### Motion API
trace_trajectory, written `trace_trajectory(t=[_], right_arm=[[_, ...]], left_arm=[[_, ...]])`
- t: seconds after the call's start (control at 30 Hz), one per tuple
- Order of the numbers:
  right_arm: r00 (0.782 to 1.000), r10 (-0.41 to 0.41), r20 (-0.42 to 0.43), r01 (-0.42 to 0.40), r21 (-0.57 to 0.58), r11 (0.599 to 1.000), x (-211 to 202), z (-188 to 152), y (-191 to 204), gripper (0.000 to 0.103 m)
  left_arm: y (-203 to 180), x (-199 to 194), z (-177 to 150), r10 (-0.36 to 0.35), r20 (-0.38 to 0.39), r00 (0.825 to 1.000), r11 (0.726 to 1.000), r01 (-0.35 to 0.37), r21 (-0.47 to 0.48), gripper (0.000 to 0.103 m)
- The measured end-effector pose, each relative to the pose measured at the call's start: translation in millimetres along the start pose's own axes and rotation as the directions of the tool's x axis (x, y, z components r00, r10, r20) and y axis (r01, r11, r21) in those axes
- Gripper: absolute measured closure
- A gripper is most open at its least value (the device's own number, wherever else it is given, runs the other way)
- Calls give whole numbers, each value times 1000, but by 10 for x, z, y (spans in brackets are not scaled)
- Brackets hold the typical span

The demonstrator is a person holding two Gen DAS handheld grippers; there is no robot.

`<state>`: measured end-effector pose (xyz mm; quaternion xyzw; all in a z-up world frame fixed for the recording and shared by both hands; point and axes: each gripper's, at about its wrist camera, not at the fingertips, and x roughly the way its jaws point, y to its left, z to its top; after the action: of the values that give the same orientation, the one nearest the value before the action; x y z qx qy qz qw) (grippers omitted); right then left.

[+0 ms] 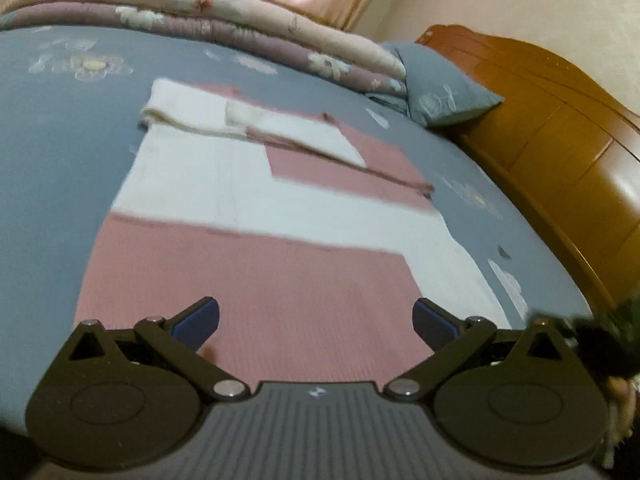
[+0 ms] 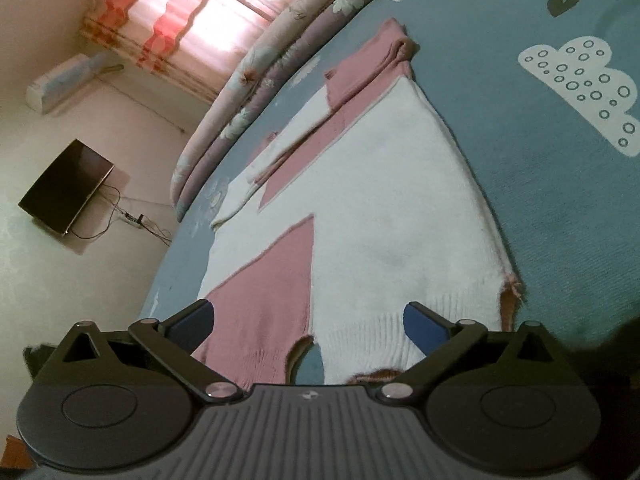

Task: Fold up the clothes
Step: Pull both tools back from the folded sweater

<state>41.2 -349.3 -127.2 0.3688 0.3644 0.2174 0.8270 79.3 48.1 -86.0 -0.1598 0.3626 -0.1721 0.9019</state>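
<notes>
Pink-and-white sweater (image 2: 372, 208) lies flat on the bed (image 2: 540, 200), sleeves (image 1: 320, 148) already laid across the chest, ribbed hem (image 2: 360, 340) nearest both cameras. Collar end points toward the rolled quilt (image 1: 240, 20) at the far side. Body looks smooth, few wrinkles.

Right claw (image 2: 308, 324): jaws wide apart, nothing between the pads; hem sits just beyond and below the fingertips, white corner near the right-side pad. Left claw (image 1: 316, 322): jaws also apart, empty, hovering over the pink panel at the hem's other side.

Judged step: take the hem at two corners and carry it up toward the collar for the crosswise fold.

Notes for doing it well:
- Set each claw at its own hem corner, not mid-panel; left one looks to sit inboard of the edge.
- Pinch both layers of the ribbing, otherwise the back layer drags behind.
- Lift the two sides level and together, so the fold line runs straight.
- Keep the lift low; folded sleeves may slide out.
- Land hem short of the collar, then release.

Wooden headboard (image 1: 560, 128) and pillow (image 1: 440, 88) stand well apart from the sweater.
</notes>
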Motion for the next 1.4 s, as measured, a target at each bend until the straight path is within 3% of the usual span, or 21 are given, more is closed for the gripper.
trace_trajectory(t=[0.13, 0.23, 0.33, 0.47, 0.57, 0.67, 0.77, 0.8, 0.87, 0.9, 1.0, 1.1, 1.23, 1.4], right_arm=[[1000, 4, 6, -4, -4, 1000, 20, 31, 12, 0], [1000, 1, 4, -1, -13, 1000, 7, 40, 20, 1], [998, -31, 56, 36, -96, 995, -55, 102, 163, 1], [990, -42, 137, 72, -221, 973, -4, 469, 389, 1], [978, -111, 175, 158, -282, 946, 263, 792, 421, 1], [967, -177, 185, 231, -332, 915, 632, 1016, 392, 1], [978, -157, 135, 194, -328, 925, 888, 1097, 270, 1], [974, -187, 129, 220, -334, 916, 945, 1098, 218, 2], [963, -235, 132, 266, -328, 906, 977, 1108, 108, 8], [957, -254, 140, 286, -314, 905, 953, 1117, 49, 18], [958, -245, 149, 278, -274, 921, 843, 1146, -40, 18], [949, -248, 196, 301, -319, 899, 826, 1107, 66, 17], [956, -226, 186, 282, -373, 884, 991, 1170, 230, 16], [945, -280, 166, 325, -416, 849, 1297, 1295, 351, 16]], left_arm=[[145, 321, 28, -3, -83, 997, 996, -4, -90, 1], [-41, 282, -141, 41, -63, 997, 999, -41, 6, 1], [-204, 160, -286, 25, -63, 998, 998, -22, 51, 1], [-374, 183, -356, 71, -58, 996, 993, -65, 100, 1], [-473, 213, -375, 103, -49, 993, 987, -96, 132, 1], [-508, 223, -410, 123, -42, 991, 984, -117, 134, 1], [-498, 279, -431, 135, -64, 989, 984, -126, 125, 1], [-502, 289, -441, 145, -58, 988, 982, -136, 133, 1], [-519, 301, -440, 156, -58, 986, 978, -146, 146, 1], [-525, 307, -437, 156, -57, 986, 978, -146, 147, 1], [-525, 312, -438, 148, -54, 988, 980, -139, 144, 1], [-535, 297, -423, 136, -54, 989, 981, -128, 144, 1], [-544, 250, -405, 120, -43, 992, 986, -114, 124, 1], [-530, 243, -402, 125, -53, 991, 987, -119, 109, 1]])
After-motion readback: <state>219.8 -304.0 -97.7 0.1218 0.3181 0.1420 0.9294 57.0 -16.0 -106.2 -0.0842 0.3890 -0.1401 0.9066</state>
